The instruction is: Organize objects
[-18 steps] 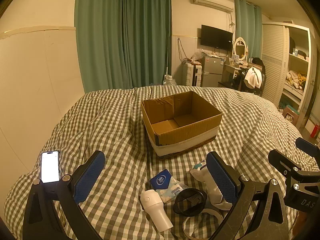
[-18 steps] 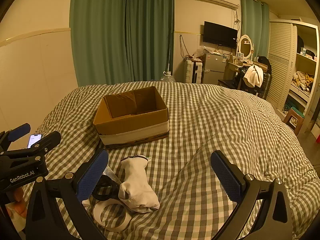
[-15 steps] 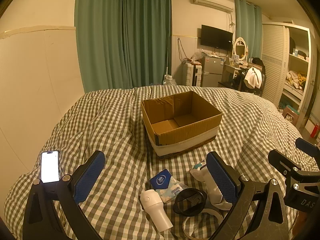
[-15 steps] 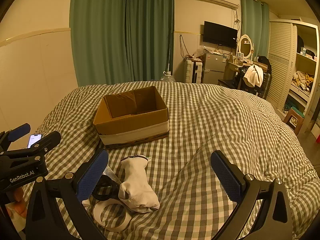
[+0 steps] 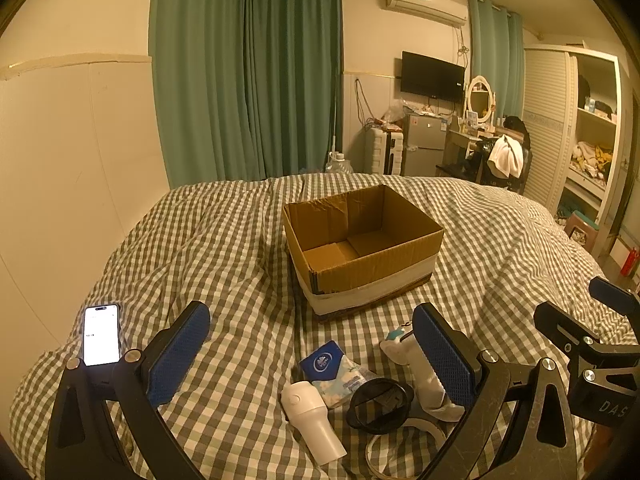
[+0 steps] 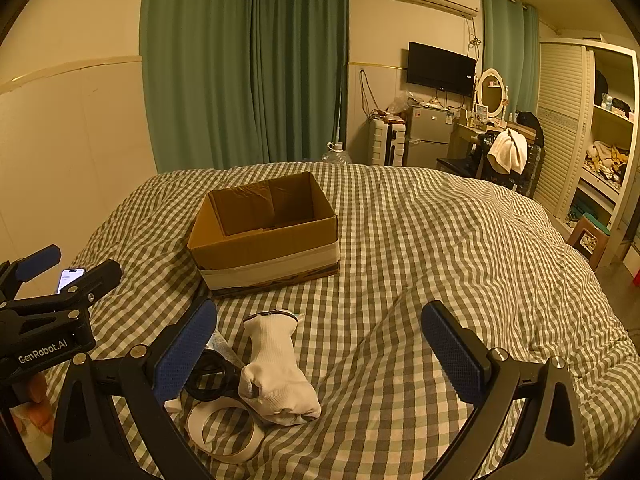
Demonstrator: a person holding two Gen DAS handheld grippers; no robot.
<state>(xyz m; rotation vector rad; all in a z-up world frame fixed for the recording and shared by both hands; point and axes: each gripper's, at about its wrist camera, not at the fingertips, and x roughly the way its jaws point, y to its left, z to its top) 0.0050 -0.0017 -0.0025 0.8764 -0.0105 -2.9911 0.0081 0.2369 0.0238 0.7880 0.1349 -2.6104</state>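
Blue-padded, both the left gripper [image 5: 310, 354] and the right gripper [image 6: 320, 350] are held wide and empty over the checked quilt [image 6: 440, 248]. Near them, white socks [image 6: 278, 368], a tissue pack [image 5: 334, 370] and a tape ring [image 6: 224, 428] are clustered; beyond, the open cardboard box [image 5: 360, 240] is set.

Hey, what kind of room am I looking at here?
Most likely a bedroom in a home: a bed with a checked duvet fills the view, a wardrobe with open shelves stands at the right, and a vanity mirror sits below a wall-mounted television.
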